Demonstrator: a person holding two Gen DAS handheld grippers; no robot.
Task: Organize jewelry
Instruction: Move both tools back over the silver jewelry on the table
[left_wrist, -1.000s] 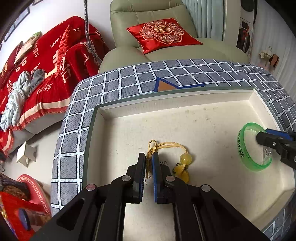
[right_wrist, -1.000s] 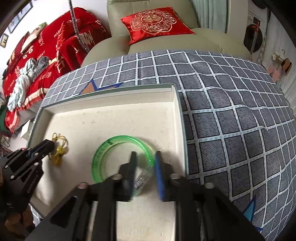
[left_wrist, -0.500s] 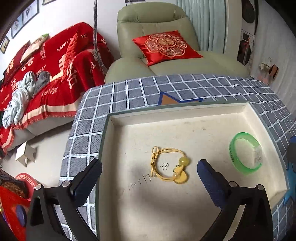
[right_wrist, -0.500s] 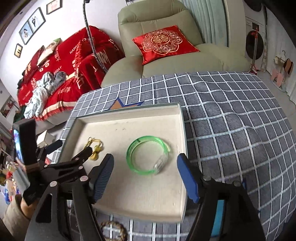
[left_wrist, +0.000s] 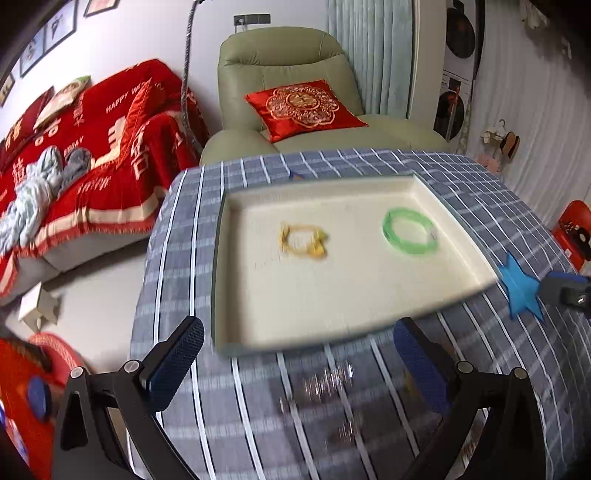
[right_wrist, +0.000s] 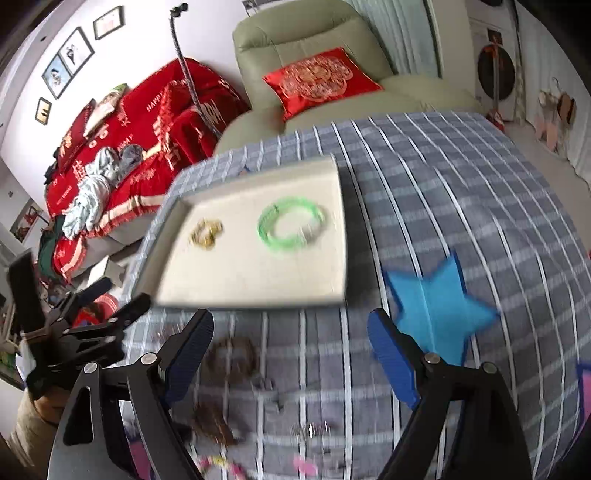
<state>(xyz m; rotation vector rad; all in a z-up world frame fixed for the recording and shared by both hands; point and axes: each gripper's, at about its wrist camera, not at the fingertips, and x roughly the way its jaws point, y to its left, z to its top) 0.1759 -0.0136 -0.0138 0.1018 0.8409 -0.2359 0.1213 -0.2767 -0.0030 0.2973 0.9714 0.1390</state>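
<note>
A cream tray (left_wrist: 332, 295) (right_wrist: 236, 284) lies on the checked tablecloth. In it rest a yellow cord bracelet with a bead (left_wrist: 303, 242) (right_wrist: 206, 230) and a green bangle (left_wrist: 410, 231) (right_wrist: 291, 223), apart from each other. My left gripper (left_wrist: 299, 354) is open and empty, pulled back over the cloth in front of the tray. My right gripper (right_wrist: 291, 350) is open and empty, also in front of the tray. Loose jewelry lies blurred on the cloth near me: a silvery piece (left_wrist: 327, 380) and a brown bead bracelet (right_wrist: 232, 358).
A blue star sticker (left_wrist: 521, 290) (right_wrist: 436, 306) lies on the cloth right of the tray. More small pieces (right_wrist: 214, 424) lie at the table's near edge. A green armchair with a red cushion (left_wrist: 303, 107) and a red-covered sofa (left_wrist: 92, 147) stand behind.
Both grippers let go of their pieces, opened wide and pulled back and up from the tray. The yellow bracelet and green bangle stay in the tray.
</note>
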